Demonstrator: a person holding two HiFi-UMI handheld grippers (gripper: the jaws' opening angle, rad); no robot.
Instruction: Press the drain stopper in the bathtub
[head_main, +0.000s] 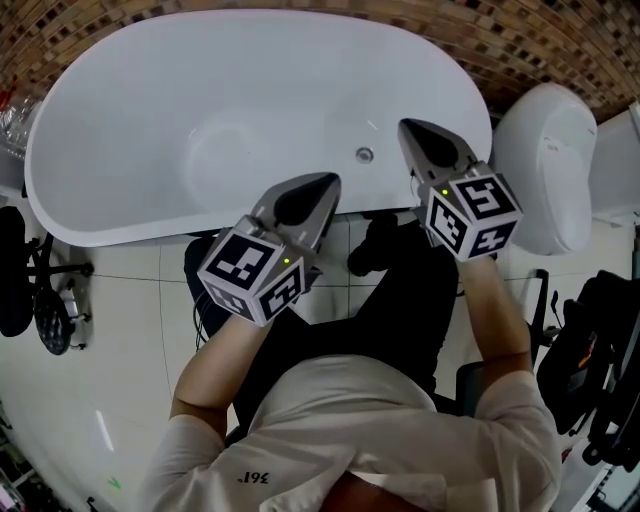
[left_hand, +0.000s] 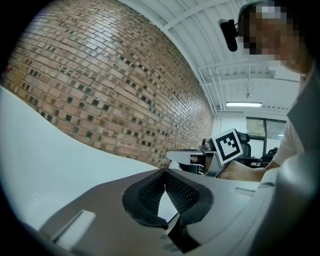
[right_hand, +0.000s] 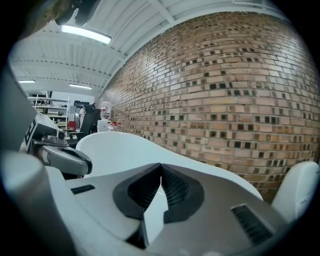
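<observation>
A white oval bathtub (head_main: 120, 225) fills the top of the head view. Its small round chrome drain stopper (head_main: 365, 155) sits on the tub floor near the front wall. My left gripper (head_main: 333, 178) is shut and empty, held over the tub's front rim, left of and nearer than the stopper. My right gripper (head_main: 403, 124) is also shut and empty; its tip hovers just right of the stopper and apart from it. In the left gripper view the jaws (left_hand: 164, 172) meet at the tip. The right gripper view shows the same (right_hand: 161, 165), above the tub (right_hand: 130, 147).
A white toilet (head_main: 545, 170) stands right of the tub. A brick wall (head_main: 520, 40) runs behind it. Black stands and gear (head_main: 40, 290) sit on the tiled floor at the left, and a black bag (head_main: 600, 350) at the right. The person's legs are against the tub's front.
</observation>
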